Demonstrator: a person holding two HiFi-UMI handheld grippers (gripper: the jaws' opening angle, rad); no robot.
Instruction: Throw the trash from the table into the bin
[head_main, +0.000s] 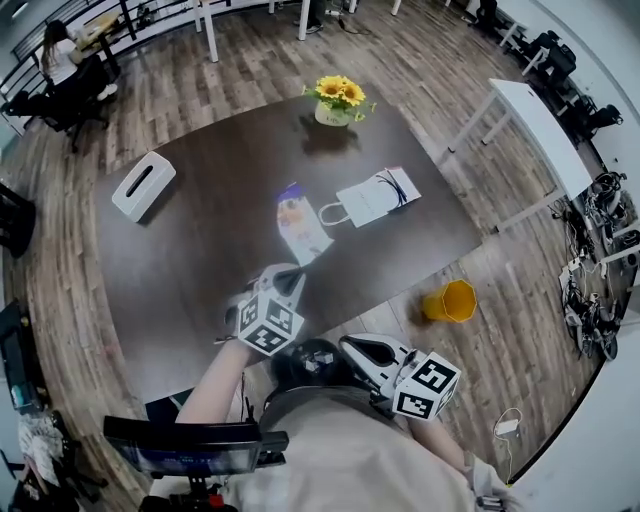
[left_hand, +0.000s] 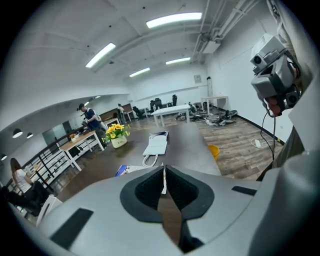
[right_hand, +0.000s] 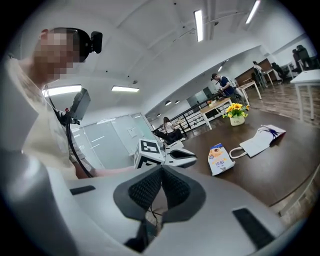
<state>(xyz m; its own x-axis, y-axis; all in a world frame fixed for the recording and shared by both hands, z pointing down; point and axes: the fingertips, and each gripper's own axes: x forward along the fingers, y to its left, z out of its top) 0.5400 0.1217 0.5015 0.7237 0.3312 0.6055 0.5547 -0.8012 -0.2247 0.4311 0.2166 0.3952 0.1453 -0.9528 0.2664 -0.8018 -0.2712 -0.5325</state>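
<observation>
The snack packet (head_main: 301, 226) lies mid-frame on the dark table (head_main: 200, 260), with the white paper bag (head_main: 378, 197) just to its right. The yellow bin (head_main: 450, 301) sits on the floor at lower right, off the table's edge. Nothing is picked up yet, so this looks like the approach. The left gripper (head_main: 287, 277), jaws together, points at the packet from just below. A pale sliver at its seam may be only glare. The right gripper (head_main: 352, 346), also closed and empty, hangs lower. Next, the left jaws must part, then close on the packet.

The dark brown tabletop (head_main: 200, 250) carries a white tissue box (head_main: 143, 185) at its left, a pot of sunflowers (head_main: 337, 101) at the far edge, and a snack packet (head_main: 301, 225) just beside a flat white paper bag (head_main: 378, 196). A yellow bin (head_main: 450, 301) sits on the wooden floor (head_main: 500, 350) nearby.
</observation>
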